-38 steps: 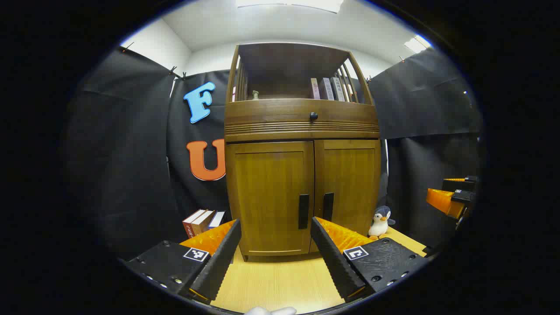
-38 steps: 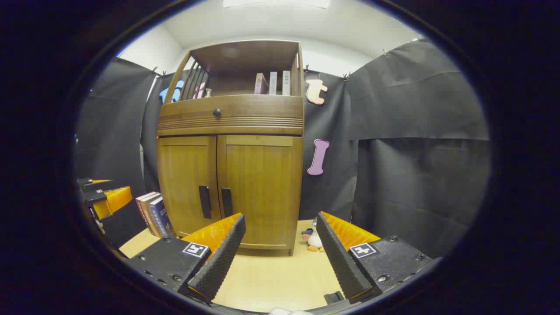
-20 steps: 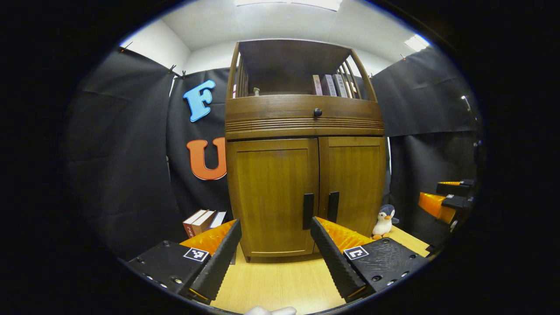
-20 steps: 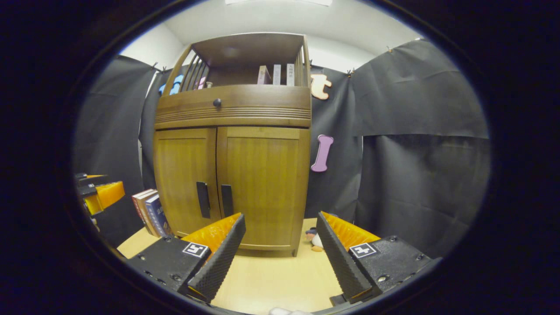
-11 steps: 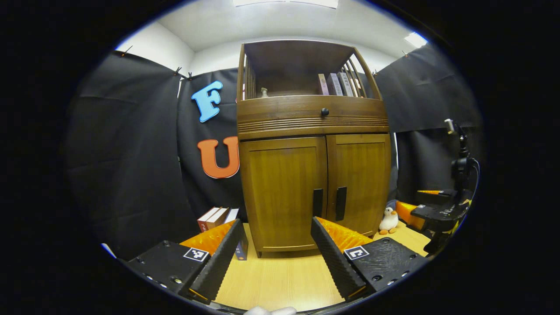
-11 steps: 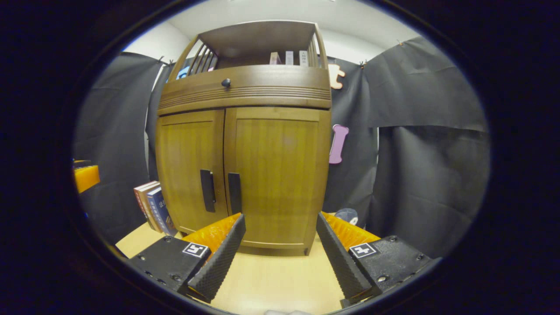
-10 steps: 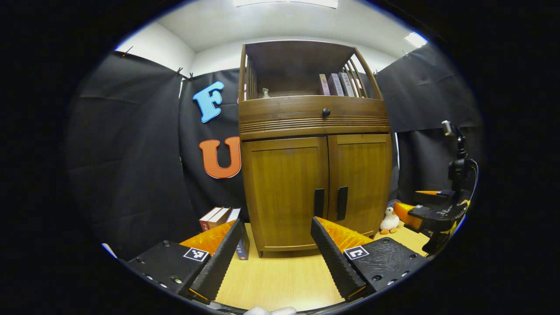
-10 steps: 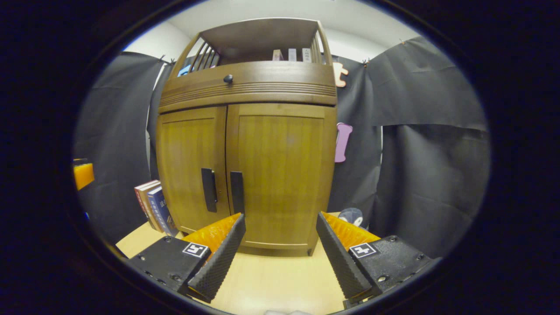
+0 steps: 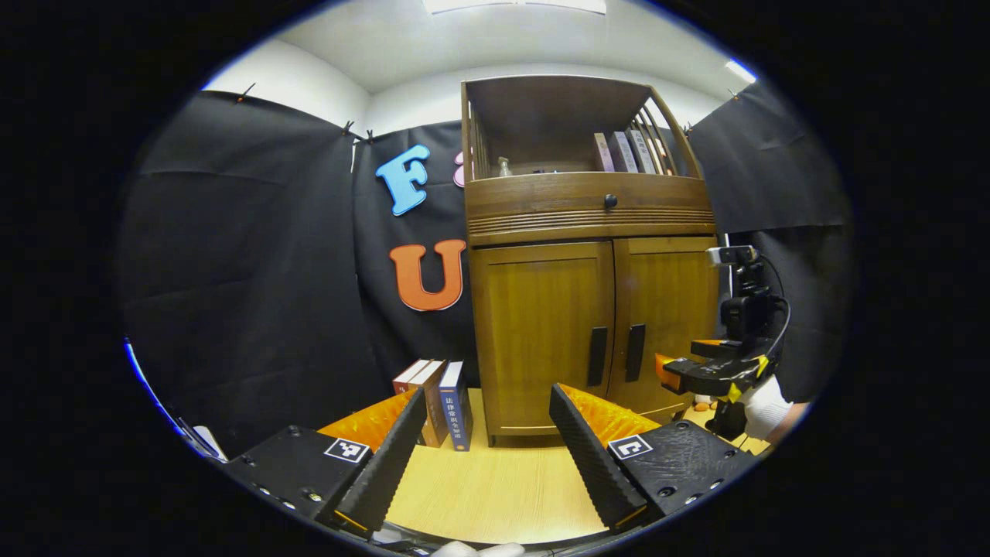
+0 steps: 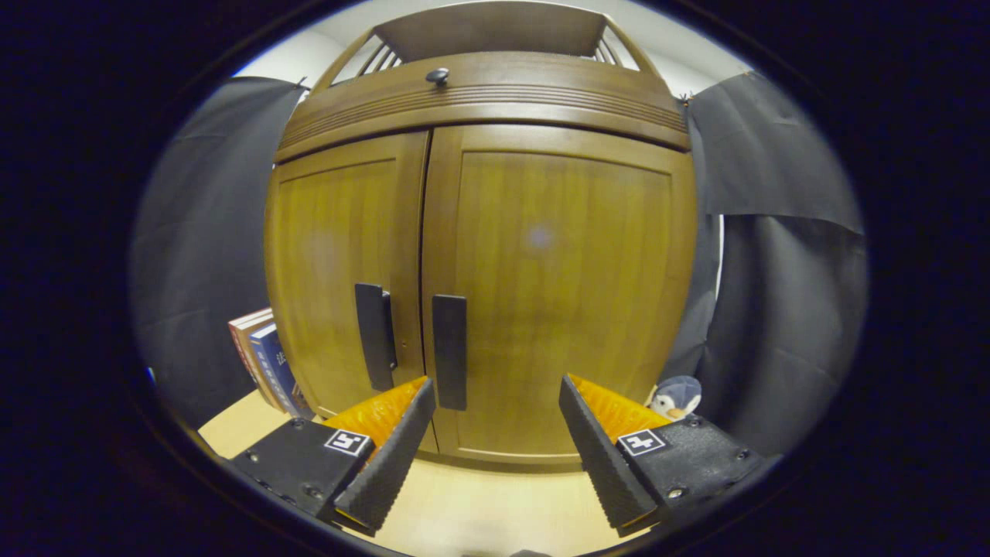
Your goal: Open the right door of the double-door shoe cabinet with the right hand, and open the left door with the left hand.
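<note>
Cabinet: the shoe cabinet (image 10: 479, 255) is filling the centre of the right gripper view, both doors sitting closed.
Right tongs (image 10: 495, 422): spread apart at the bottom centre, holding nothing, near the right door handle (image 10: 449, 352).
Left tongs (image 9: 483, 425): spread apart and gripping nothing, well back over the tabletop (image 9: 495, 495).
Risk, wrong handle: the left door handle (image 10: 376, 336) is sitting just beside the right one, so drifting left could catch it.
Risk, slipping: a shallow closing on the slim handle could be letting it slide out mid-pull.
Risk, crowding: the right tongs (image 9: 700, 371) are standing at centre right in the left gripper view, where the left door's swing might be meeting them.
</note>
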